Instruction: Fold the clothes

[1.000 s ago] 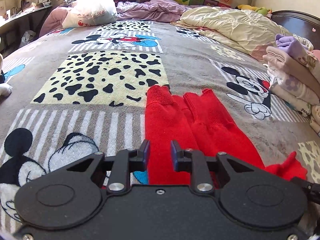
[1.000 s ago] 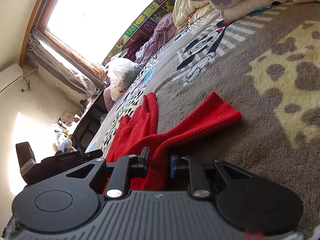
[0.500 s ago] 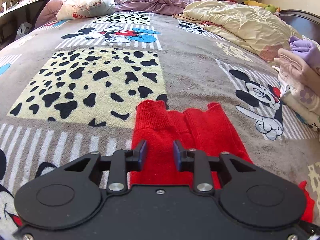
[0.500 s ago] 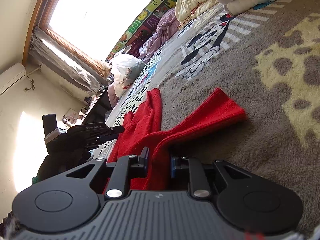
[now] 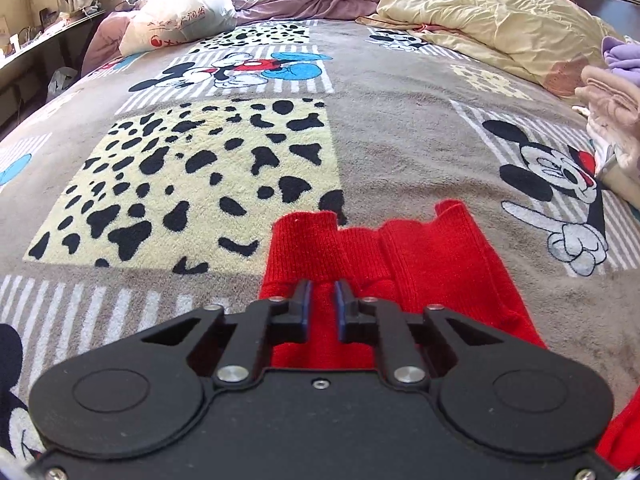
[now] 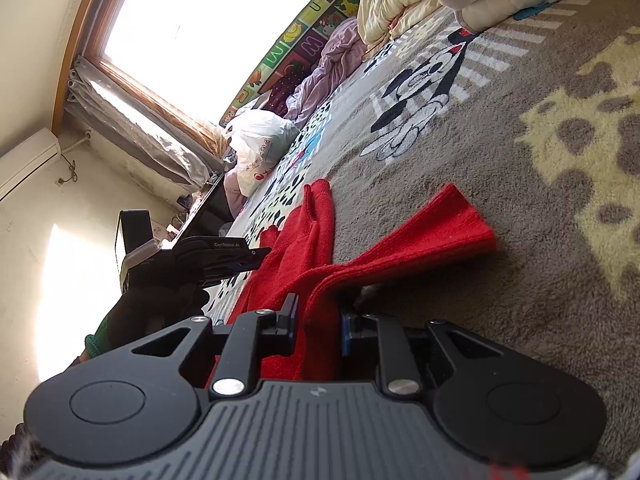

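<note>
The red sweater [image 5: 404, 264] lies on the bed [image 5: 400, 140], spread ahead of both claws. The left claw [image 5: 321, 306] has its jaws slightly apart with red knit between them, not clearly pinched. The right claw [image 6: 316, 322] stands parted around a raised fold of the same sweater, one sleeve [image 6: 432, 232] stretching ahead and to its right. The step in hand looks like taking hold for a fold. Next, both claws likely need to close firmly, then lift together.
</note>
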Demonstrator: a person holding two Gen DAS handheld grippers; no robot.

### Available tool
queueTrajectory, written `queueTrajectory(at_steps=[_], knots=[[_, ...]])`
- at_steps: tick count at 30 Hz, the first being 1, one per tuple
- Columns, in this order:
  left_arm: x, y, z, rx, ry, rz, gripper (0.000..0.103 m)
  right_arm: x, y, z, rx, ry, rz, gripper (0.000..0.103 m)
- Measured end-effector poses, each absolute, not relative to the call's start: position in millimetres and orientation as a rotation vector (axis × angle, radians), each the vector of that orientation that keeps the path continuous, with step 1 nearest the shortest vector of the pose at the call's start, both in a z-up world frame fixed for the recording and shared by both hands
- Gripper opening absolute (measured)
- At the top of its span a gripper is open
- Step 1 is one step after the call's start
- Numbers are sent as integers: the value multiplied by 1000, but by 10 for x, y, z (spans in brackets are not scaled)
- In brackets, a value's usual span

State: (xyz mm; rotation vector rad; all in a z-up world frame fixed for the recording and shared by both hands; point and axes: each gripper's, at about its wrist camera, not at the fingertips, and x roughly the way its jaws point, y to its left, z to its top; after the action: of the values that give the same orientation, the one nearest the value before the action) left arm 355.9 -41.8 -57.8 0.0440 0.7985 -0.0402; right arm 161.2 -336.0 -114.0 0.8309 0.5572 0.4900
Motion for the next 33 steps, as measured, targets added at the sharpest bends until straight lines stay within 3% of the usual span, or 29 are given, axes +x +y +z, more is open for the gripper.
queueTrajectory(at_steps=[10,11,13,20,24,33], knots=[[3484,-181,-321,-60,757,-57,0,1556,-3301,-980,776,500,560,23],[3515,-219,-327,-74,768,-62,2,1558,-3307,-989,778,506,555,23],[3584,-319,-363,-81,786,-60,23,1562,-3324,-1004,784,513,543,23],[3698,-571,-591,26,838,-32,24,1578,-3343,-1033,794,521,526,23],[3680,-568,-577,61,826,-39,3,1567,-3354,-1027,800,507,532,23],[3505,-182,-193,35,732,-29,2,1531,-3354,-918,827,427,626,23]])
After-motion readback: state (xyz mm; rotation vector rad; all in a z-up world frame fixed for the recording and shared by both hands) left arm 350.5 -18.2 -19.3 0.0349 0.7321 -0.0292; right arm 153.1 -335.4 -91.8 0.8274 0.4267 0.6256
